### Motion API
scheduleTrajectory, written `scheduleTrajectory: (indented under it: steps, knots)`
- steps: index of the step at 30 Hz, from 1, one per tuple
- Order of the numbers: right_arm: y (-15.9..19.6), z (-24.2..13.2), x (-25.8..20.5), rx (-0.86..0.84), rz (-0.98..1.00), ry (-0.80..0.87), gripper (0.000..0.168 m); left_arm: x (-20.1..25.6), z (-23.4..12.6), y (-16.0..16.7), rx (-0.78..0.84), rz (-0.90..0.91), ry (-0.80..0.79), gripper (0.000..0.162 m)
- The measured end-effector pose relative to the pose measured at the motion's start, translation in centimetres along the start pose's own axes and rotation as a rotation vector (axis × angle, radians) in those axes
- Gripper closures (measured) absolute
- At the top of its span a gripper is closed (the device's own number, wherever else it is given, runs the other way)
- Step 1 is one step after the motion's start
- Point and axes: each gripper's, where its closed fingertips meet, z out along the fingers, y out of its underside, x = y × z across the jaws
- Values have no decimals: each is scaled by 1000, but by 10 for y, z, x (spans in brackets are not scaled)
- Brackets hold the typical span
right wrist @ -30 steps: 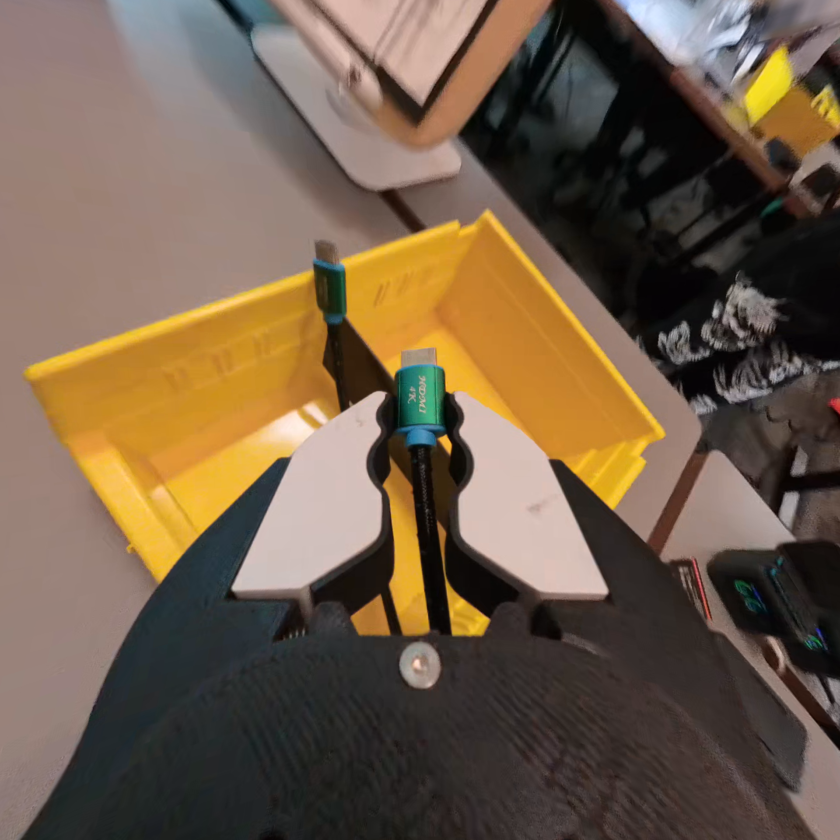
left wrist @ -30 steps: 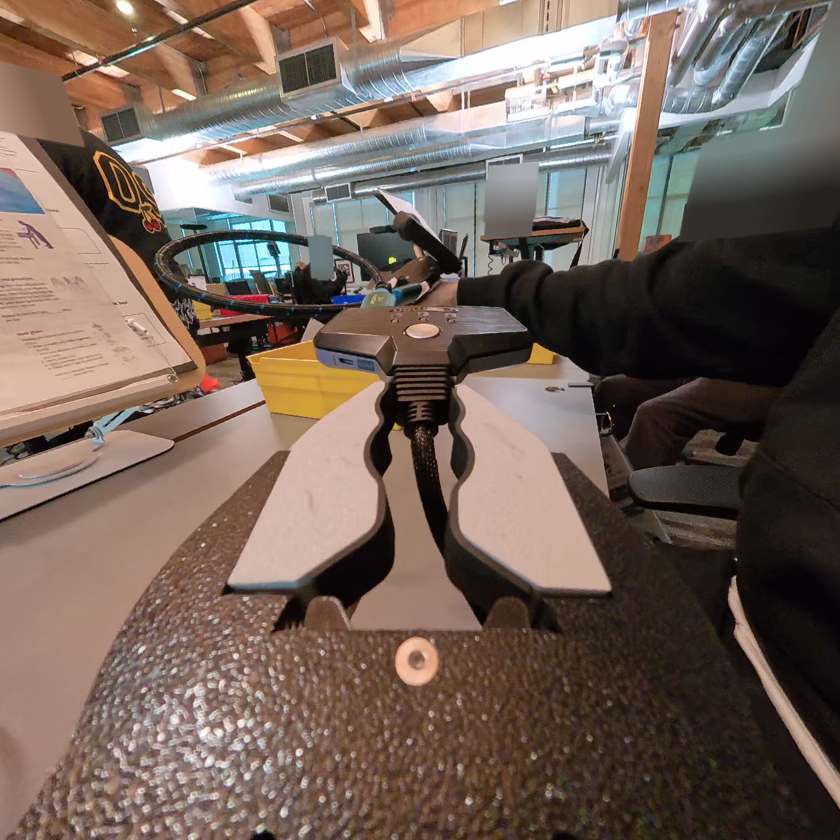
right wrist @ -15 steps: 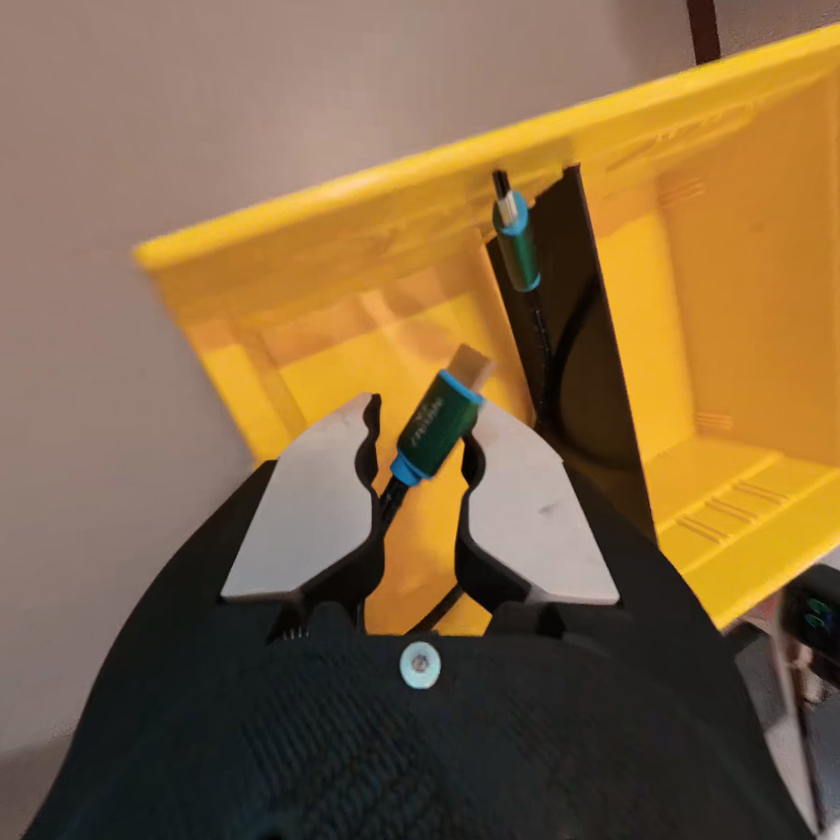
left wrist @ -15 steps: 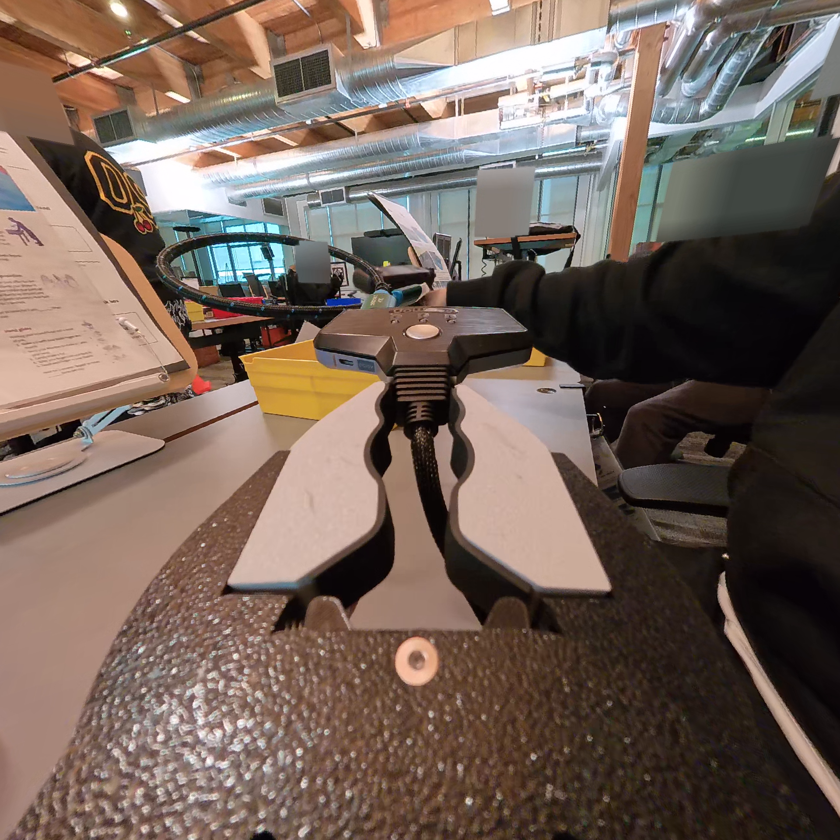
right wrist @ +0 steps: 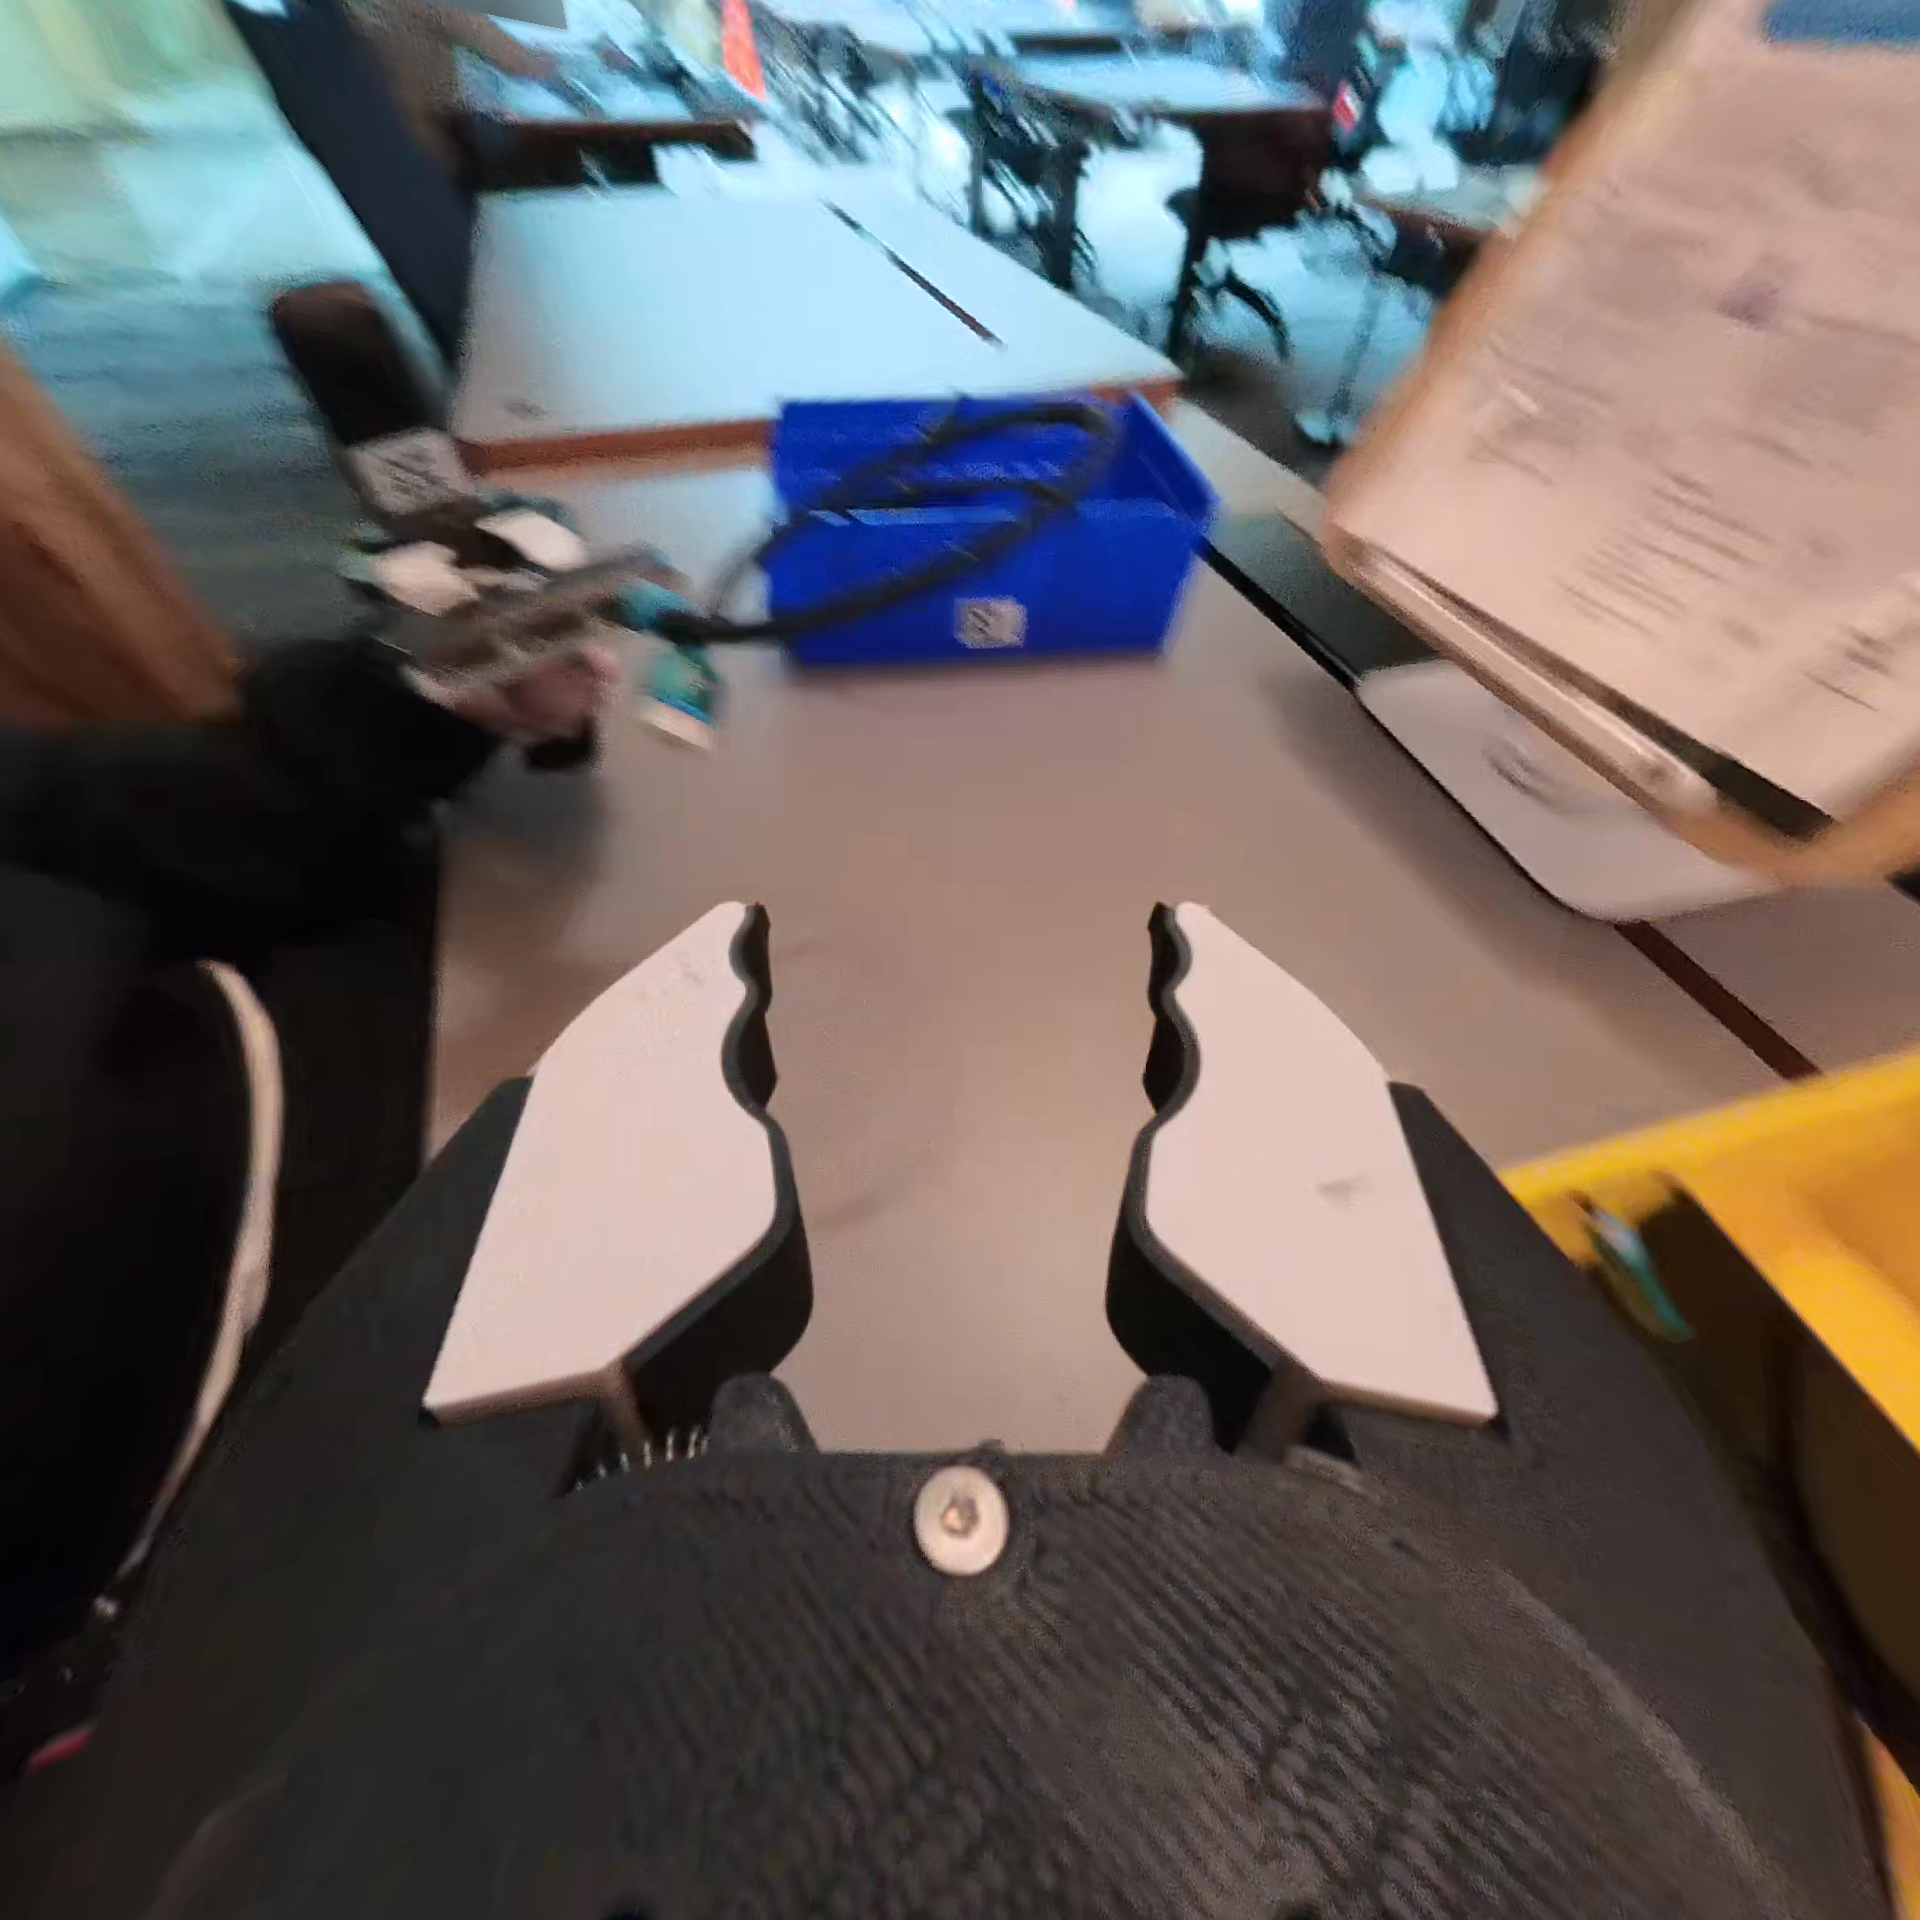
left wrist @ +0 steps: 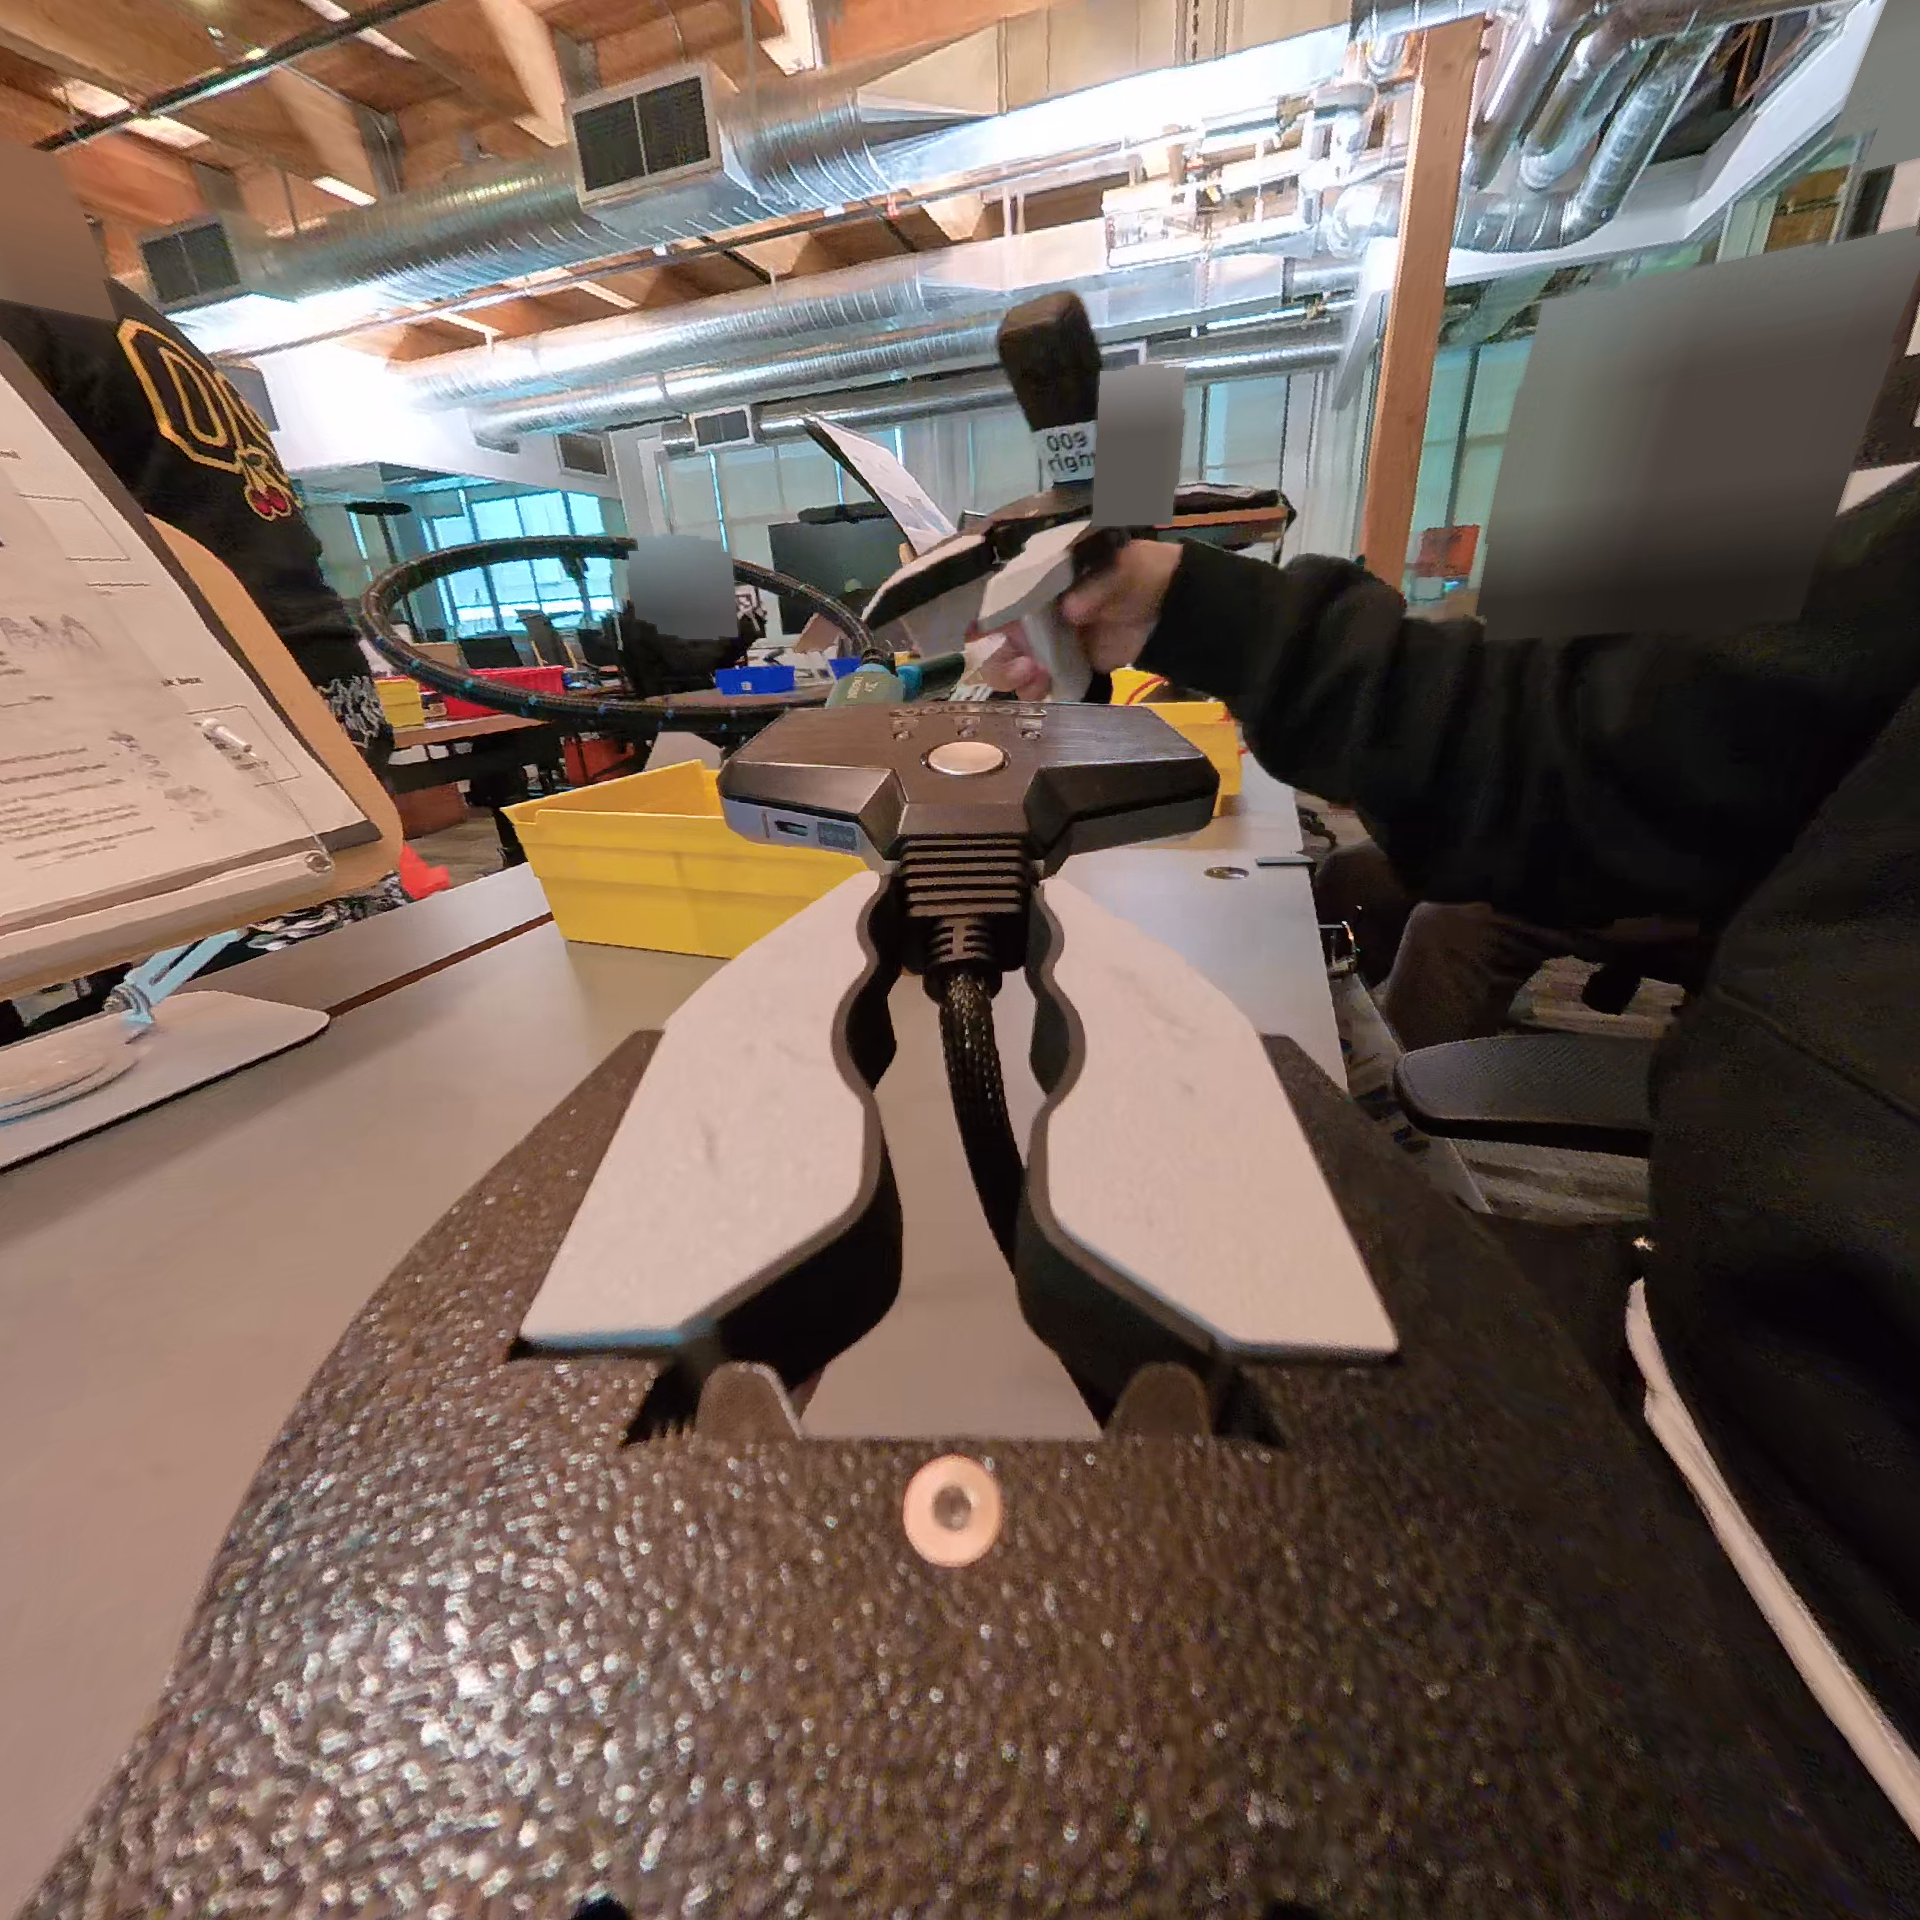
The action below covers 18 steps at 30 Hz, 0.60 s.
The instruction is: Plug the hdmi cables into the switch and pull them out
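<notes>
In the left wrist view my left gripper [left wrist: 966,925] is shut on the ribbed cable neck of the black HDMI switch [left wrist: 966,779] and holds it level above the grey table [left wrist: 312,1195]. A green HDMI plug [left wrist: 868,688] sits right behind the switch on a black braided cable loop [left wrist: 499,582]; I cannot tell if it is plugged in. My right gripper [right wrist: 956,925] is open and empty over the table. It also shows beyond the switch in the left wrist view [left wrist: 935,597]. Another green plug [right wrist: 1631,1278] lies in the yellow bin [right wrist: 1714,1174].
A blue bin [right wrist: 987,592] with black cables stands at the far end of the table. A document stand [right wrist: 1662,416] leans at the right of that view. The yellow bin [left wrist: 644,862] sits behind the switch. A person's dark sleeve [left wrist: 1507,727] crosses the right.
My right gripper let go of the green HDMI plug over the yellow bin, opened, and swung away to face down the table. My left gripper kept hold of the switch.
</notes>
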Motion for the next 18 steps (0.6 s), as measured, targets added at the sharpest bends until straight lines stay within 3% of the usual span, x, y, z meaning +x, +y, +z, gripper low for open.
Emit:
scheduleTrajectory:
  steps: [3, 5, 7, 12, 18]
  knots:
    - [-19, 22, -61, 100, -107, -48, 94, 7, 3, 4, -25, 10, 48, 139]
    - [-38, 25, -108, 156, -167, -168, 92, 10, 5, 8, -60, 23, 75, 139]
    - [-47, 33, -129, 124, -231, -193, 92, 9, 7, 16, -110, 44, 78, 140]
    - [-14, 78, -120, -159, -358, -138, 96, 13, 21, 31, -226, 120, 105, 140]
    - [36, 102, -108, -329, -257, -203, 120, 28, 28, 39, -221, 142, 176, 140]
